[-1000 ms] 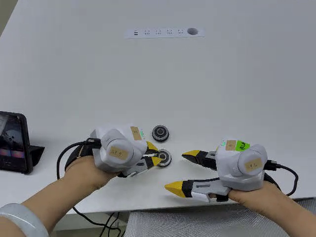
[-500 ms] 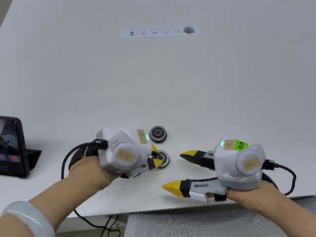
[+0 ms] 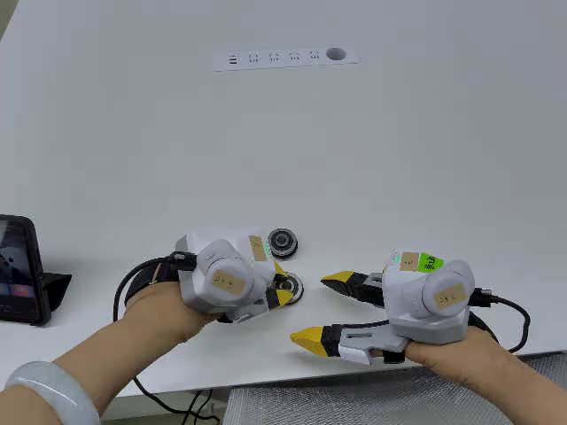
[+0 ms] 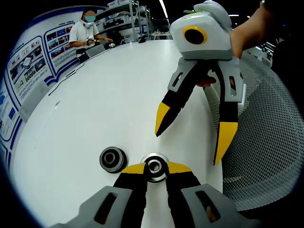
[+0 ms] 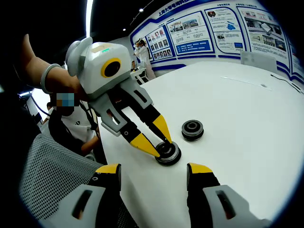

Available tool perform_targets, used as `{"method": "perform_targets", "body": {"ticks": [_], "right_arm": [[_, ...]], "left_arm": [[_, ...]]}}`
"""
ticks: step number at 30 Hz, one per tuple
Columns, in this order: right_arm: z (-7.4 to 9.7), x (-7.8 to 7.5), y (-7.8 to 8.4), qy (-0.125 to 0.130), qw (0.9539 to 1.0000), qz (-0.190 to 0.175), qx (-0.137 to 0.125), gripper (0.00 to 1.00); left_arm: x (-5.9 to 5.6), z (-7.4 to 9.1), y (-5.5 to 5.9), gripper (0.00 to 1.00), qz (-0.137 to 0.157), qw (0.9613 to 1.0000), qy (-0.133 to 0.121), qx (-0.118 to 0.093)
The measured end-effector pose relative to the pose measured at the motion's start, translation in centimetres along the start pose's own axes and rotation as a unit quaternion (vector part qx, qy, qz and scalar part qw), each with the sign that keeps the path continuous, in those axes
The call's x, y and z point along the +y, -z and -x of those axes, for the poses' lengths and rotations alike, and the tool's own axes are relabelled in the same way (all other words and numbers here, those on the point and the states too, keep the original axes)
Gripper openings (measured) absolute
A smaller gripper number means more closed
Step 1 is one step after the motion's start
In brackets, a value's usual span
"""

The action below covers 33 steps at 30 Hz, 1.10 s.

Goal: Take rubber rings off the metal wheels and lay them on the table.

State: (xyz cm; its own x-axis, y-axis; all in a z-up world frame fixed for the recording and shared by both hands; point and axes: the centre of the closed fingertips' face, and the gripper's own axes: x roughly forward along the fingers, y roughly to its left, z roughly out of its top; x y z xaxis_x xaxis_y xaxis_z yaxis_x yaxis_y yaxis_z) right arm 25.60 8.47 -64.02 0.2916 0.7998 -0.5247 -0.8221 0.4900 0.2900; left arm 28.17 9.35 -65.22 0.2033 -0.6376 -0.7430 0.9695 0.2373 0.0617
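Two metal wheels with black rubber rings lie on the white table [image 3: 399,150]. My left gripper [image 3: 282,289] is shut on the near wheel [image 3: 291,285], its yellow tips clamped on the wheel's two sides [image 4: 154,166]. The second wheel [image 3: 283,242] lies free just beyond, seen too in the left gripper view [image 4: 113,159] and in the right gripper view [image 5: 192,129]. My right gripper [image 3: 323,308] hovers open to the right of the held wheel [image 5: 168,153], pointing at it, with nothing between its jaws. The left gripper view takes in that right gripper [image 4: 192,130] from the front.
A white power strip [image 3: 283,57] lies at the far side of the table. A dark tablet on a stand [image 3: 18,266] sits at the left edge. A black cable [image 3: 133,279] trails from the left gripper. A mesh chair [image 3: 354,398] stands below the table's front edge.
My left gripper has rolled a little and pushed slightly forward over the near wheel, hiding more of it. The right gripper stays open in about the same place.
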Motion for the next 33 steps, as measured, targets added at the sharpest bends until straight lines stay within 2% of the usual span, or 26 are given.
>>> {"method": "perform_targets", "body": {"ticks": [6, 25, 28, 33], "right_arm": [[0.00, -0.02, 0.03, -0.001, 1.0000, -0.002, -0.001, 0.57], [-0.08, -0.19, -0.02, -0.004, 1.0000, -0.002, -0.001, 0.56], [-0.09, -0.18, -0.03, -0.005, 1.0000, -0.002, -0.002, 0.56], [-0.23, -0.08, 0.15, -0.008, 1.0000, -0.002, 0.000, 0.56]], "left_arm": [[0.29, -0.08, -0.03, 0.13, 0.000, 1.0000, -0.005, 0.002], [0.31, -0.08, 0.03, 0.14, -0.008, 0.9999, -0.006, 0.005], [0.22, -0.10, 0.03, 0.14, -0.018, 0.9998, -0.008, 0.008], [0.26, -0.10, 0.07, 0.13, -0.014, 0.9998, -0.009, 0.008]]}}
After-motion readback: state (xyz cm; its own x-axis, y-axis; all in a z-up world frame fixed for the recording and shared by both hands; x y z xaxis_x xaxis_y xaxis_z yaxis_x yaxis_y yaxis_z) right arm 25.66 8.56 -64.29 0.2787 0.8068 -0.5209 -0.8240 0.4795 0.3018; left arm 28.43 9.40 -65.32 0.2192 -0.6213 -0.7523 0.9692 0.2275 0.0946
